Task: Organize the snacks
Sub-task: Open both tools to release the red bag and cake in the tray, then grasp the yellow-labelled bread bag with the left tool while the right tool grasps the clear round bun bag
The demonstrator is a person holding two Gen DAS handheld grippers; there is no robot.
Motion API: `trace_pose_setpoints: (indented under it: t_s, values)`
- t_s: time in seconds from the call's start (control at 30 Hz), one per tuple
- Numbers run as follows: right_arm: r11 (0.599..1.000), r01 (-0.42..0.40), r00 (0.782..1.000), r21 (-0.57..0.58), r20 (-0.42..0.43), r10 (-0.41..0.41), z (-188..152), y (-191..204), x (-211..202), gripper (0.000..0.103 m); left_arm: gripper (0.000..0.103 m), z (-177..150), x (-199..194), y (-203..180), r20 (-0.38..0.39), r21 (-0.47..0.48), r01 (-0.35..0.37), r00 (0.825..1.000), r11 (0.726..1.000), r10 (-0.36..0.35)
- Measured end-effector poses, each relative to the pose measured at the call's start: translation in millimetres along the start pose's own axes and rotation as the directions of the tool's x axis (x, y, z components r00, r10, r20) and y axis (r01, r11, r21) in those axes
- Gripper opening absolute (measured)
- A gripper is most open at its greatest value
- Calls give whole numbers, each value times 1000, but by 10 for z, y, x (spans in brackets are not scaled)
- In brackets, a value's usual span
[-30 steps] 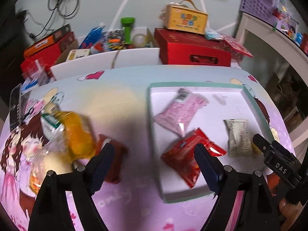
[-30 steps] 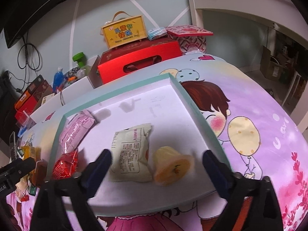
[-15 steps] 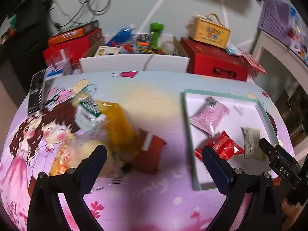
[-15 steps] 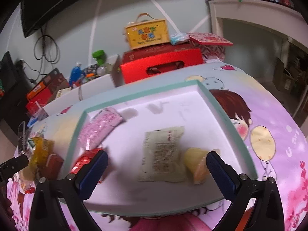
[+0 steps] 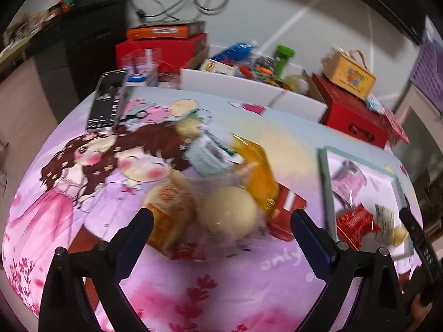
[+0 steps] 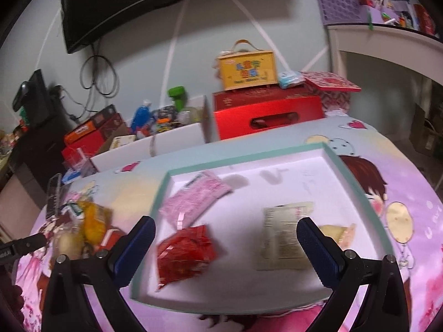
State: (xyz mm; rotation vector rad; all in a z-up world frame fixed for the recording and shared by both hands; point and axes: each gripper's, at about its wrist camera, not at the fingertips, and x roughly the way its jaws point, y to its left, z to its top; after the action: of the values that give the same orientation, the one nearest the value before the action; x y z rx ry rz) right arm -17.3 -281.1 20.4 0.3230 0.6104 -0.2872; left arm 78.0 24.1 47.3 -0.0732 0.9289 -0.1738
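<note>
- Left tool [image 5: 220,229]: jaws wide apart, holding nothing, over the loose snack pile [image 5: 221,188] on the cartoon-print table [image 5: 83,193].
- Pile: blurred; a pale round bun [image 5: 229,213], an orange packet [image 5: 256,175] and a red packet [image 5: 288,213] can be told, the rest overlapping.
- Right tool [image 6: 225,239]: jaws apart, empty, above the white tray [image 6: 290,285].
- Tray contents: pink packet [image 6: 195,200], red packet [image 6: 184,251], beige packet [image 6: 281,239], and a jelly cup [image 6: 339,233] partly hidden by a finger.

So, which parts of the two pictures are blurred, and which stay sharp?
Left wrist view: the snack pile is smeared by motion, while the open left claw is sharp. Right wrist view: the red packet and pink packet in the tray are blurred; the right claw is crisp. Both views bend at the edges.
</note>
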Motion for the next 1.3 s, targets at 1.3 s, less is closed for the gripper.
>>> trace_pose_setpoints:
  t_s: [1.3]
  values:
    - [901,-328,937,-283,-218,272,-620,2064,412,103,99,110,437,1099,-147,-207,-60,989,976,30]
